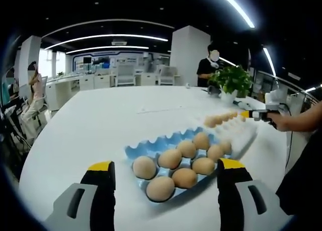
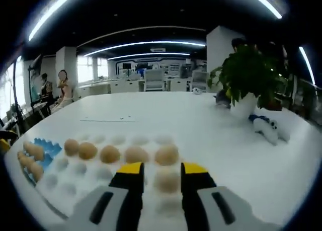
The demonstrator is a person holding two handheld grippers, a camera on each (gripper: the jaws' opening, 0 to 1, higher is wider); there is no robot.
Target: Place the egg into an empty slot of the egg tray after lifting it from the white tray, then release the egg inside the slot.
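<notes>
Right gripper (image 2: 162, 171) around an egg (image 2: 166, 180) on the white tray (image 2: 95, 178); left gripper (image 1: 165, 171) waits over the blue tray (image 1: 136, 150).

In the right gripper view the fingers (image 2: 130, 176) sit close on both sides of the egg, but it looks blurry, so I cannot tell if they squeeze it. A row of eggs (image 2: 121, 153) lies just behind it. In the left gripper view the fingers (image 1: 100, 173) are wide apart and hold nothing. The blue tray holds many eggs, and its near edge is hidden between the fingers. The white tray's far end is hard to make out there. A plant (image 2: 249, 75) stands on the worktop (image 2: 166, 112).
</notes>
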